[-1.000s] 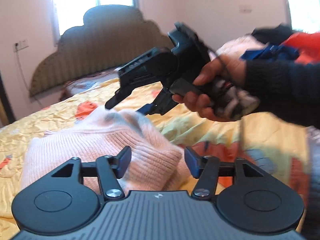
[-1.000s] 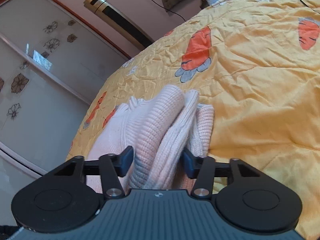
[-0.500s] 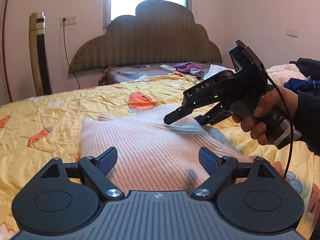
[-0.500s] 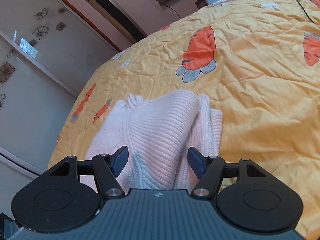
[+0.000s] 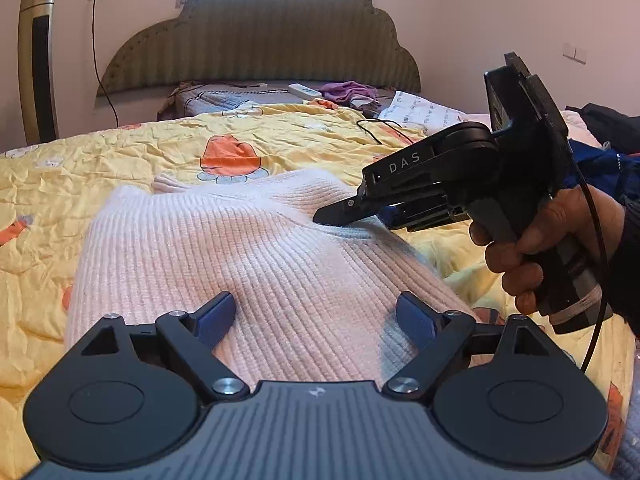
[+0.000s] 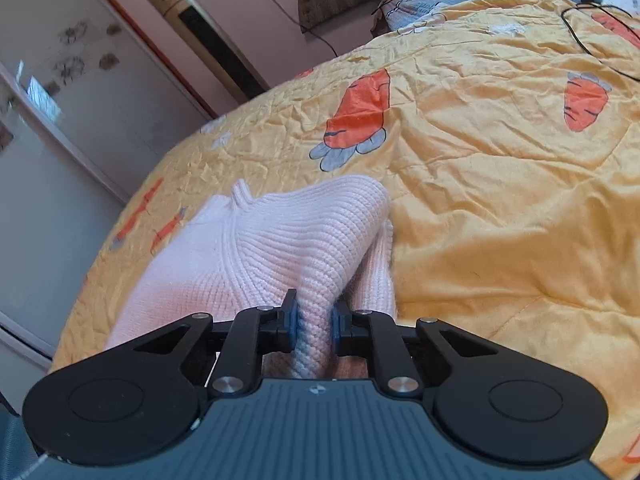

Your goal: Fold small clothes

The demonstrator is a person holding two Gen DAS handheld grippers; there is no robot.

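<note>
Nearest to me, my left jaws (image 5: 316, 318) stand wide apart over the near edge of the pink sweater (image 5: 224, 248); they have just been opening, and the knit lies between and beneath the blue pads without either pad pressing it. My right jaws (image 6: 313, 322) have just been closing and are now clamped on a raised ridge of that same sweater, the pads squeezing a fold of ribbed knit at its right-hand side. In the left wrist view the right gripper comes in from the right, my hand (image 5: 536, 248) around its handle, its tip buried in the cloth a little farther off than my left jaws.

The sweater lies on the yellow carrot-print quilt (image 5: 132, 148) of the bed, running away from me, its long axis near to far, with what looks like the ribbed neck (image 5: 168, 182) at the far end. It is bunched rather than flat, the right part pulled up into a hump where I grip it.

I judge the coming move turns on this: my right hand already holds the right side, so the free left side, lying just ahead and left of my open left jaws, is the left hand's to take before the cloth can be spread or folded across.

Farther off are a black cable (image 5: 384, 130), a grey pillow (image 5: 216, 98) and the scalloped headboard (image 5: 272, 44).
</note>
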